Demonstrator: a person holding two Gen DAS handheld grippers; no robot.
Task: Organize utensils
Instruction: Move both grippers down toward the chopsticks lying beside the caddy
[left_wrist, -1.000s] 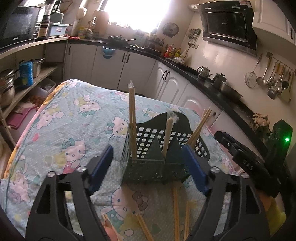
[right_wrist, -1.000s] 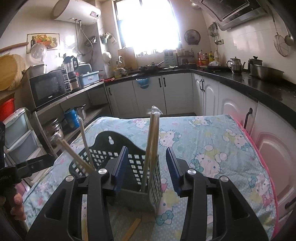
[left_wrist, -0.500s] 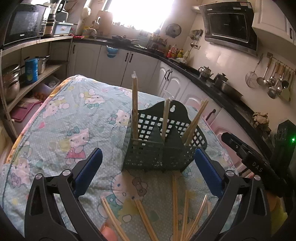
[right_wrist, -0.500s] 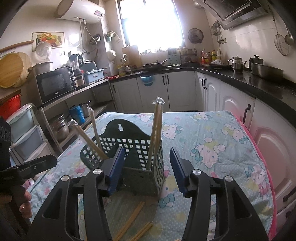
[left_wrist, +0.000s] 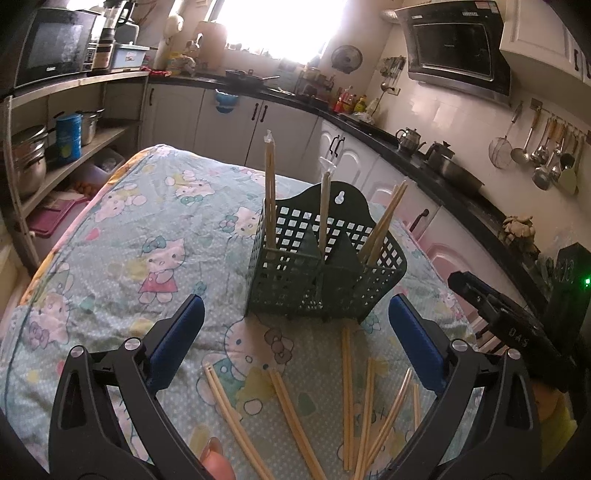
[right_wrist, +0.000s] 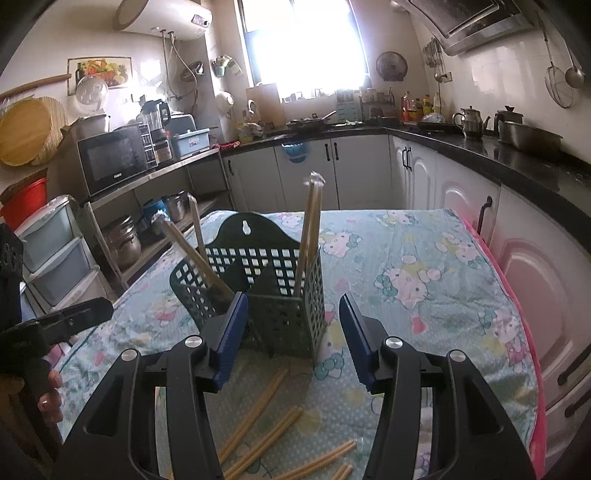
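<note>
Chopsticks (left_wrist: 347, 391), thin pale wooden sticks, lie scattered on the cartoon-print tablecloth (left_wrist: 122, 236) just in front of the dark green lattice caddy (left_wrist: 317, 273), where a few wrapped pairs already stand upright or leaning in separate compartments (sorted, I judge). The left gripper (left_wrist: 295, 343) and right gripper (right_wrist: 291, 332) both hang wide apart, holding nothing, above the loose sticks.

Readable markings

White letters reading "DAS" stood on the black body of the right gripper (left_wrist: 517, 332) in the left wrist view; the brand marks on the microwave (right_wrist: 112, 158) and range hood (left_wrist: 454, 40) were too small to read.
</note>
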